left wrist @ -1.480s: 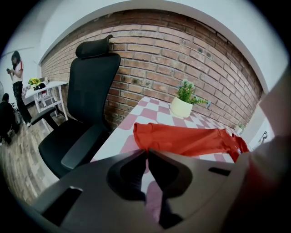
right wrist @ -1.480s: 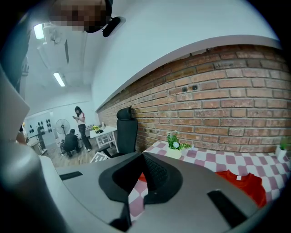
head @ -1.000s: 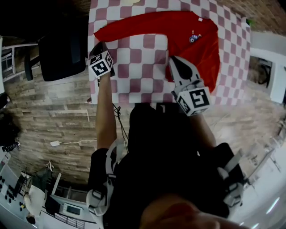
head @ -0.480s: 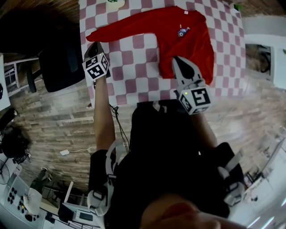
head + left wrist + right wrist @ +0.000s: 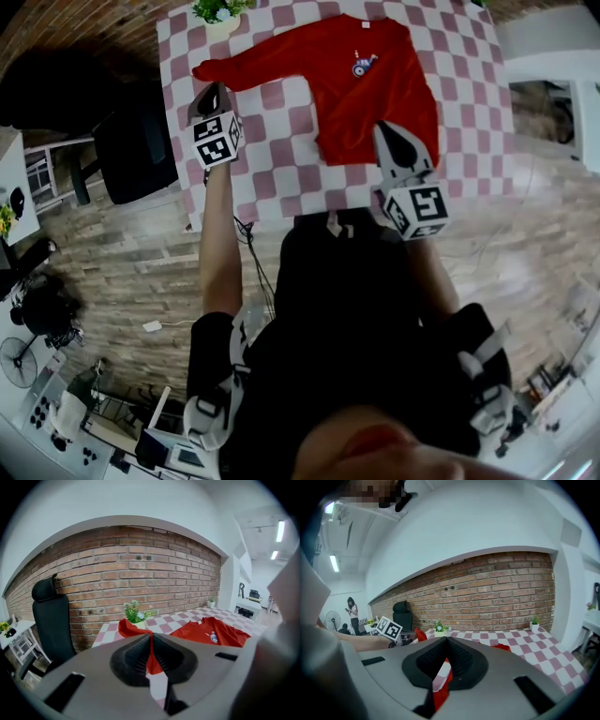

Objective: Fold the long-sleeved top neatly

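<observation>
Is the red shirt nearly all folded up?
Not yet. Done: the red top lies spread out on the checkered table. In hand: the left gripper pinches the sleeve, and the right gripper pinches the bottom edge. Left: no fold shows, so all the folding.

A workroom with an office feel: bare brick wall (image 5: 140,569) on the far side; black office chair (image 5: 136,141) left of the checked table (image 5: 281,155); strip lights (image 5: 280,530) overhead; plank floor (image 5: 122,248).
</observation>
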The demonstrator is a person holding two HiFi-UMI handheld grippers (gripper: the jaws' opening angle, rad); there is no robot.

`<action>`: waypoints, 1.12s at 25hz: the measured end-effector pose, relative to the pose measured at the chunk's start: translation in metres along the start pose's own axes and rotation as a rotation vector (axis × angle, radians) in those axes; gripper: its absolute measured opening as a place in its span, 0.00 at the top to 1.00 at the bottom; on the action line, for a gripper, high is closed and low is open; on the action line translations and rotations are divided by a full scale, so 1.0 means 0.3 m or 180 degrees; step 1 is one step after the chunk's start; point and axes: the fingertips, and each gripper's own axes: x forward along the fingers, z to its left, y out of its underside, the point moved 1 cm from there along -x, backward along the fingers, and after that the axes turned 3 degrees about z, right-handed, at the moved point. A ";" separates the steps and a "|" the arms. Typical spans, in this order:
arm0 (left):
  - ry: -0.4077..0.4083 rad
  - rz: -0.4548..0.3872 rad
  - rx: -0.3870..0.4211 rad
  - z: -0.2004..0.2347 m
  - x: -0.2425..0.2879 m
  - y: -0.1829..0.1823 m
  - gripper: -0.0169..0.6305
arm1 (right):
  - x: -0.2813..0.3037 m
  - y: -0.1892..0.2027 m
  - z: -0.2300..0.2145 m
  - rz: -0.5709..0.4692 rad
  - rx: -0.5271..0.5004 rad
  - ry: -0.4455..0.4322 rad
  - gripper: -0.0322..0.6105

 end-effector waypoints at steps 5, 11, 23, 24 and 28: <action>0.0126 -0.0069 0.0194 -0.140 -0.016 -0.073 0.94 | -0.071 0.012 -0.086 -0.0053 0.0055 0.0089 0.94; 0.0295 -0.0182 0.0480 -0.334 -0.037 -0.167 0.94 | -0.169 0.045 -0.188 -0.0117 0.0157 0.0224 0.94; 0.0867 -0.0383 0.0908 -0.833 -0.097 -0.278 0.94 | -0.397 0.139 -0.367 -0.0183 0.0379 0.0549 0.94; 0.0922 -0.0388 0.0939 -0.876 -0.103 -0.277 0.94 | -0.412 0.146 -0.378 -0.0178 0.0386 0.0563 0.94; 0.1142 -0.0410 0.1073 -1.057 -0.118 -0.249 0.94 | -0.474 0.187 -0.434 -0.0178 0.0399 0.0623 0.94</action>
